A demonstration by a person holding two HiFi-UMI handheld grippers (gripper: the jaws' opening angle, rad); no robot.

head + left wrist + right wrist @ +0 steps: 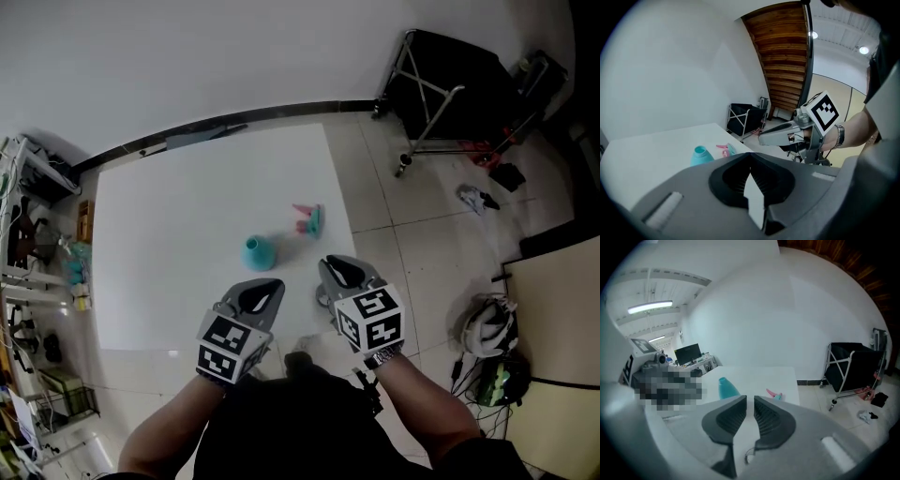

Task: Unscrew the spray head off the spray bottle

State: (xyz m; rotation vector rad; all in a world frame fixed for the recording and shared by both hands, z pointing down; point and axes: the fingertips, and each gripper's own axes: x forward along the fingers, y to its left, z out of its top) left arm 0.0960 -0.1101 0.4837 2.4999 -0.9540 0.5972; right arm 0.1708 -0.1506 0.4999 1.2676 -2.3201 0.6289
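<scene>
Head view puts the left tool (266, 285) low over the near edge of the white desk (169, 216), its jaws pressed together on nothing. The teal bottle (259, 252) stands upright just ahead of it with a bare, open neck. To its right the pink and teal spray head (309, 220) lies on its side, near the bottle but not touching it. The right tool (336, 265) hangs beside the left, jaws slightly spread and empty. The unscrewing looks done, so the sensible thing is to keep both tools clear of the light bottle, which would tip easily. Cluttered shelves (37, 244) stand at the left. A plain wall runs behind, and a black folding cart (450, 94) and a helmet (487, 323) sit on the tiled floor (412, 234) at the right.
</scene>
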